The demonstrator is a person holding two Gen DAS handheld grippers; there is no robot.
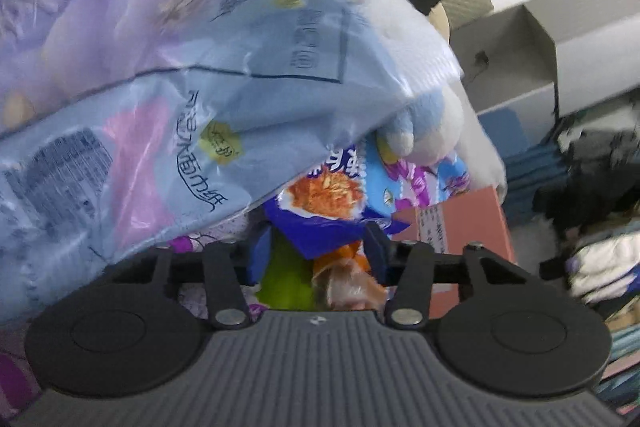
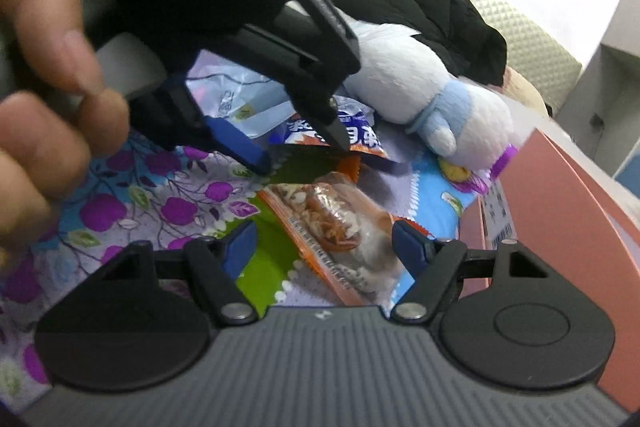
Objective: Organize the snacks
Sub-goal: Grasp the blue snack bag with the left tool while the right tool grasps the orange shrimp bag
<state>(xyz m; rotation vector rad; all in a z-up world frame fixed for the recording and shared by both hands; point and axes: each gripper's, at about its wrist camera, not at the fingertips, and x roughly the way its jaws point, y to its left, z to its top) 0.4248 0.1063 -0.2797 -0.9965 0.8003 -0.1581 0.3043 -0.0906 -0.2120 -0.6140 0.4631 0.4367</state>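
Observation:
My left gripper [image 1: 318, 251] is closed across a blue snack packet [image 1: 320, 223] with an orange picture; the packet folds between the blue pads. In the right wrist view a hand [image 2: 40, 67] holds that left gripper [image 2: 288, 143] on the same blue packet [image 2: 352, 139], low over the bed. My right gripper [image 2: 326, 247] stands open just above the sheet. A clear, orange-edged snack packet [image 2: 336, 227] lies flat between its fingers, with neither pad pressing on it. That orange packet [image 1: 348, 283] also shows just under the left gripper.
A large light-blue tissue pack [image 1: 160, 87] fills the upper left of the left wrist view. A white and blue plush toy [image 2: 420, 95] lies behind the snacks, black clothing [image 2: 420, 3] beyond it. A pink box [image 2: 560, 211] stands at the right. All rest on a floral sheet [image 2: 120, 203].

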